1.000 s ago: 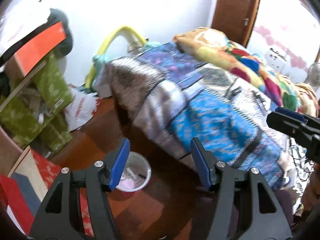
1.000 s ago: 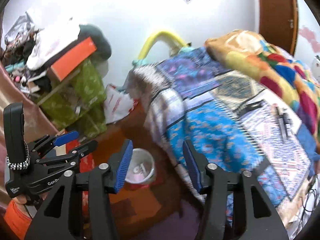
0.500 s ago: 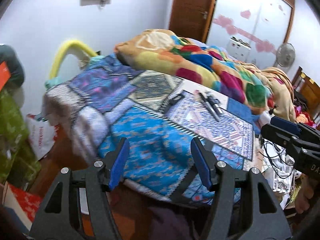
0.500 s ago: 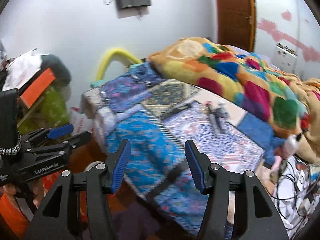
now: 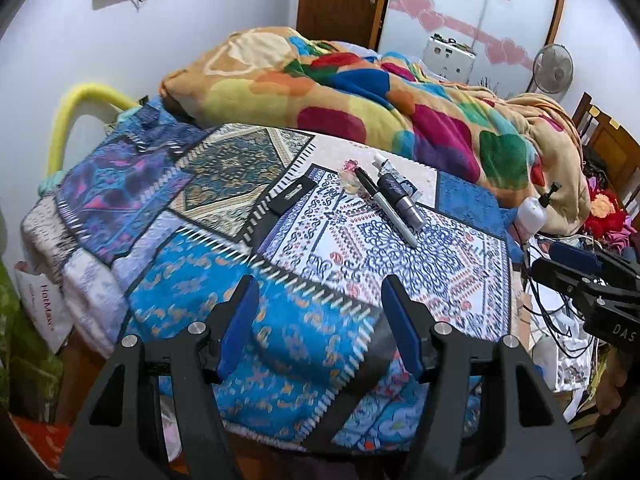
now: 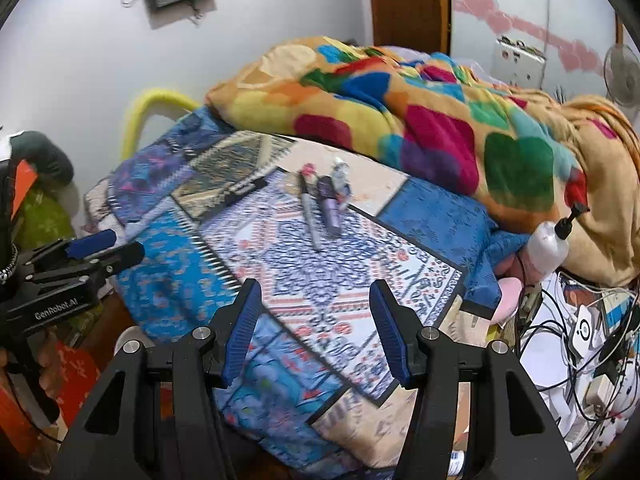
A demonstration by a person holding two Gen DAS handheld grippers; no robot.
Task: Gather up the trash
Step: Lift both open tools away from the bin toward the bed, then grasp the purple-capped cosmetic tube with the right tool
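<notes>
Blue-padded left gripper (image 5: 320,328) and right gripper (image 6: 316,330) fingers wide, empty, above patchwork bedspread (image 5: 280,320), possibly 2 pens (image 5: 384,206) beyond.

Left tongs (image 5: 320,328), right tongs (image 6: 316,328): black angular frames, blue ribbed pads, silver round screws, white lettering

We see the right hand-held gripper (image 6: 316,328), jaws apart and empty, above the patchwork bedspread (image 6: 192,280). A pen (image 6: 310,216), a purple tube (image 6: 330,210) and a small crumpled packet (image 6: 341,182) lie together beyond it.
</notes>
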